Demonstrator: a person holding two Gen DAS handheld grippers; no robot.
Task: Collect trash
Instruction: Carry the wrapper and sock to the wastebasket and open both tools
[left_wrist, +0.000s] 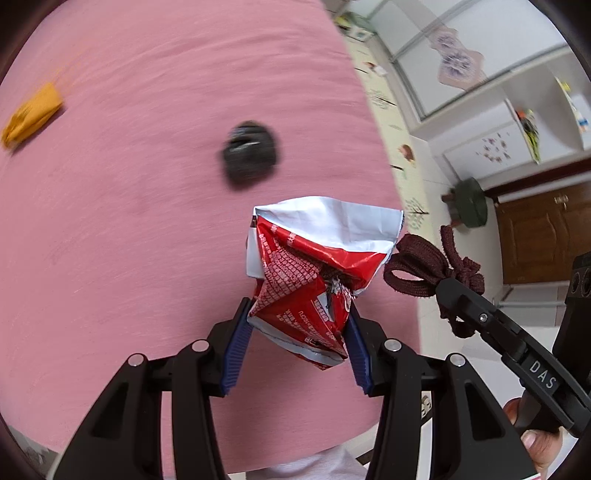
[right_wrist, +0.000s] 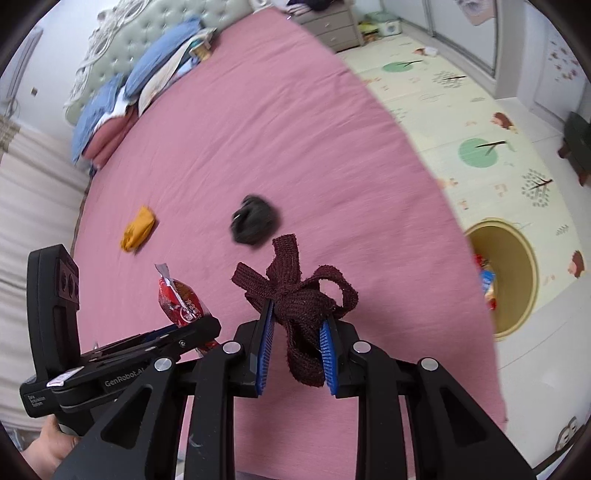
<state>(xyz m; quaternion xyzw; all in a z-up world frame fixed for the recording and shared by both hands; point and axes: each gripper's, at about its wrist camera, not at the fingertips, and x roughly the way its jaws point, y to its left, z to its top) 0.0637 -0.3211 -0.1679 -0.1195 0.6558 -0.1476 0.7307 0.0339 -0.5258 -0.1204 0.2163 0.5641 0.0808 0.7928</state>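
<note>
Both handheld tools were matte black plastic. The left gripper had two broad forked black arms, each ending in a ribbed blue pad, with round silver screw heads at the pivots. The right gripper was built the same, with blue ribbed pads and silver screws. Its side bore white letters "DAS" in the left wrist view. The left tool's body carried the white words "GenRobot.AI" and a small white label.

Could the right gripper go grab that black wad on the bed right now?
Probably not yet. The right gripper is shut on the maroon knotted strap, so its jaws are occupied. The black wad itself lies uncovered on the pink bedspread.
</note>
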